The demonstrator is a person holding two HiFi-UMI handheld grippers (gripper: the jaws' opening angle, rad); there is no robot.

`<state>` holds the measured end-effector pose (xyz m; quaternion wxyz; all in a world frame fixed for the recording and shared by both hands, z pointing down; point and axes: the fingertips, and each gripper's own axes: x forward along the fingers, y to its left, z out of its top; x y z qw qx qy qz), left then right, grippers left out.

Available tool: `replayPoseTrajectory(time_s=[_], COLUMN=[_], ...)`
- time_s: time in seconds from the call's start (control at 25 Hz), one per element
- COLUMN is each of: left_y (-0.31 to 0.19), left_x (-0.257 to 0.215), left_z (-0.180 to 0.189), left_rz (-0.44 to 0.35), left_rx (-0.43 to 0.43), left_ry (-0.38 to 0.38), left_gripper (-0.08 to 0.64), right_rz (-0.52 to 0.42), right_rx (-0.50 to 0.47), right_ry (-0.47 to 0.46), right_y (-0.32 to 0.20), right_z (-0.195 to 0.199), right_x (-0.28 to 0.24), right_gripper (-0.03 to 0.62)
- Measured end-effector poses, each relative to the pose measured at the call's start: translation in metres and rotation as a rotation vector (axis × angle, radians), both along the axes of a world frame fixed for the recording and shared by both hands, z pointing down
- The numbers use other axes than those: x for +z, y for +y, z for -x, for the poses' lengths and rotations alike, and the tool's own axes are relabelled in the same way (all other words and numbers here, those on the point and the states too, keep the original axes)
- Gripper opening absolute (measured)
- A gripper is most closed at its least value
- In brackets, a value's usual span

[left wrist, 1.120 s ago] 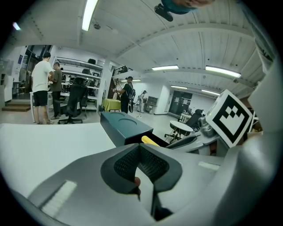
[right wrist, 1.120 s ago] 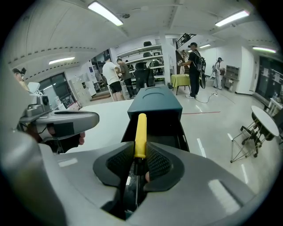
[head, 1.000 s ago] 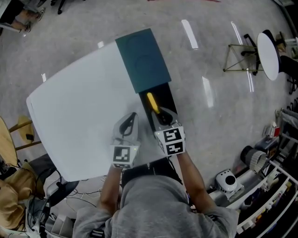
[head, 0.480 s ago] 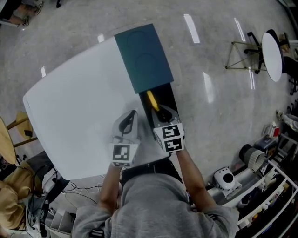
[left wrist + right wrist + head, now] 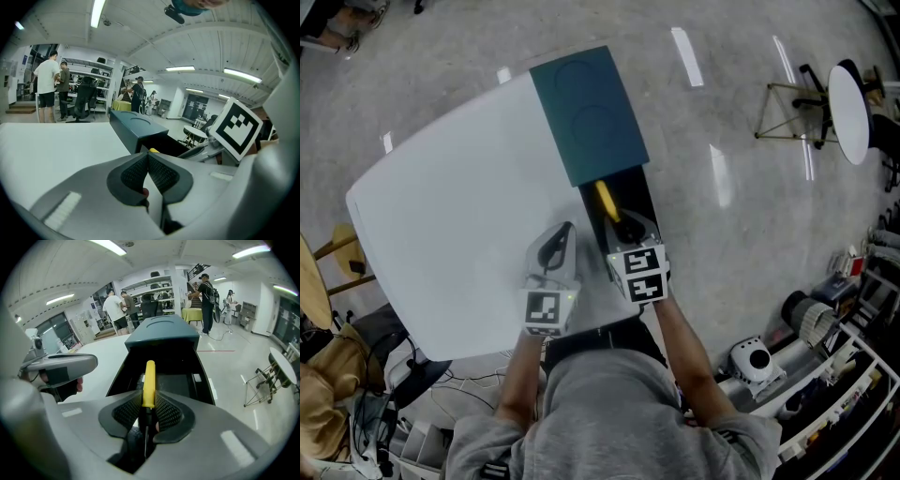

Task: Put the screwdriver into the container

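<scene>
The screwdriver (image 5: 607, 202) has a yellow handle (image 5: 149, 378) and a dark shaft. My right gripper (image 5: 628, 225) is shut on it, the pads (image 5: 165, 409) pressing on both sides where handle meets shaft. The handle points forward over the open black container (image 5: 643, 192), whose dark teal lid (image 5: 589, 112) lies slid back at its far end. In the right gripper view the container's black interior (image 5: 176, 376) lies straight ahead below the handle. My left gripper (image 5: 564, 236) rests over the white table beside the container, its pads (image 5: 161, 173) closed together on nothing.
The white table (image 5: 450, 216) stretches left of the container; its right edge runs just past the box. A small round table (image 5: 848, 112) and a folding stand (image 5: 783, 117) are on the floor to the right. Equipment (image 5: 811, 323) crowds the lower right. People stand far off.
The head view has shifted slightly. Both grippers stay almost where they were, the right one still holding the screwdriver over the container's near end.
</scene>
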<state>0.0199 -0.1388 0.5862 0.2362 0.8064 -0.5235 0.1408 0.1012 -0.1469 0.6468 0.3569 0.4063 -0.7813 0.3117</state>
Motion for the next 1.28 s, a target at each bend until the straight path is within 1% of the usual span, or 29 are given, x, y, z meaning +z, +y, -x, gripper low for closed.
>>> replayPoseTrajectory(time_s=[0.28,0.4,0.6,0.84,1.08,1.2,1.28], left_y=[0.005,0.007,0.009,0.012,0.020,0.028,0.033], left_x=[-0.007,-0.012,-0.031,-0.061,-0.096,-0.118,-0.127], left_z=[0.001,0.002,0.003,0.004,0.003,0.004,0.005], left_rz=[-0.008,-0.023,-0.060,-0.121,-0.192,-0.224,-0.240], left_rx=[-0.007,-0.005,0.000,0.009,0.014,0.013,0.010], left_ry=[-0.003,-0.012,-0.023,-0.037,-0.045,-0.057,-0.063], left_gripper=[0.012,0.012,0.012,0.012,0.012,0.012,0.012], right_rz=[-0.034,-0.032,-0.076,-0.140,-0.230,-0.286,-0.324], right_rx=[0.007,-0.002,0.003,0.018,0.040,0.050,0.059], right_ry=[-0.005,-0.010,-0.015,-0.034,-0.057,-0.068,-0.074], right_y=[0.002,0.006,0.007,0.008,0.012,0.019,0.022], right_z=[-0.001,0.001,-0.002,-0.002,-0.007,-0.011,-0.014], right_x=[-0.007,-0.010,-0.026,-0.059,-0.098,-0.123,-0.136], right_gripper=[0.100,0.117,0.127,0.126,0.118,0.107,0.083])
